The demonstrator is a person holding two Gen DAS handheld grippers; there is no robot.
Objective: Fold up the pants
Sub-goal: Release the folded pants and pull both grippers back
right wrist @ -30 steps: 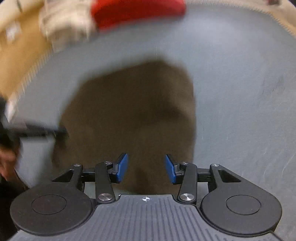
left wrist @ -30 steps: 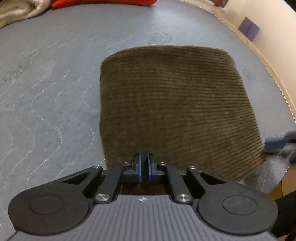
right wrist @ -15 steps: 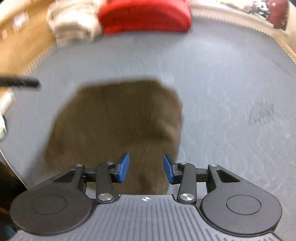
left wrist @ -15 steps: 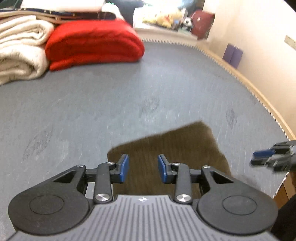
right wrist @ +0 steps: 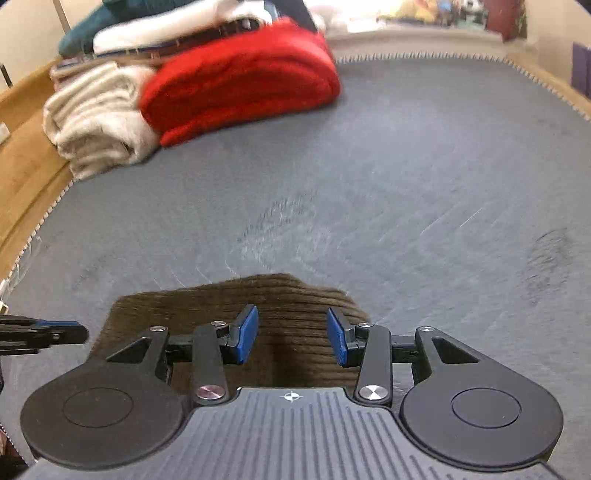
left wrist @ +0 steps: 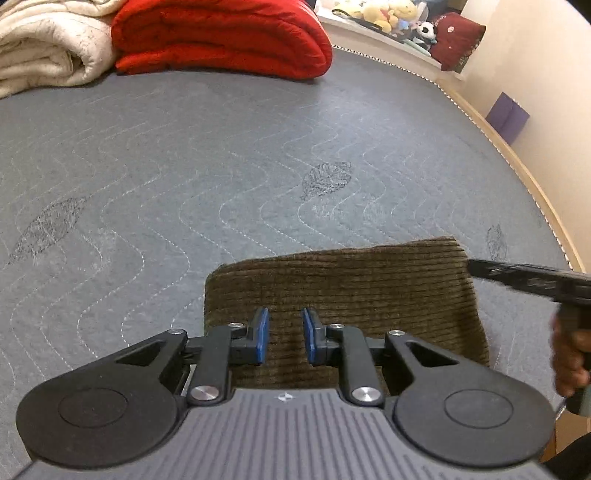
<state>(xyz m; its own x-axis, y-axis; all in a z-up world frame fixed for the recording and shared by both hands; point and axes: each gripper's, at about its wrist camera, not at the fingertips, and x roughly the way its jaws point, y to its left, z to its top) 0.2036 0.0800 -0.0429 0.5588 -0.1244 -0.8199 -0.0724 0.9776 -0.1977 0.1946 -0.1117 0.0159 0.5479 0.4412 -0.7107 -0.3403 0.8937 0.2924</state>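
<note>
Pants (left wrist: 343, 295) of brown corduroy lie folded into a compact rectangle on the grey quilted mattress (left wrist: 221, 177), near its close edge. In the left wrist view the bundle's longer side runs left to right across the picture, tilted a little so that its right end lies farther away, and the corduroy ribs follow that same direction. The far edge looks rounded like a fold. The left gripper (left wrist: 283, 336) hovers over the near part of the cloth with its blue pads (left wrist: 262, 334) spread apart and nothing between them. At the right edge the right gripper (left wrist: 524, 278) reaches in as a dark bar beside the bundle's far right corner, with the person's hand (left wrist: 569, 354) below it. Well beyond the pants, at the head of the mattress, sit a folded red blanket (left wrist: 221, 37) and a cream blanket (left wrist: 48, 48) side by side; stuffed toys (left wrist: 384, 18) line a shelf behind them, and a purple item (left wrist: 508, 118) leans at the wall.

In the right wrist view, which is somewhat blurred, the pants (right wrist: 295, 302) again stretch crosswise, under and ahead of the right gripper (right wrist: 291, 336), whose pads are wide apart and empty. The left gripper (right wrist: 55, 332) pokes in from the left, just beside the bundle's left end. The red blanket (right wrist: 243, 77) and cream blanket (right wrist: 96, 125) lie far off, with more folded laundry (right wrist: 166, 26) stacked behind; bare mattress (right wrist: 424, 177) separates them from the pants.
</note>
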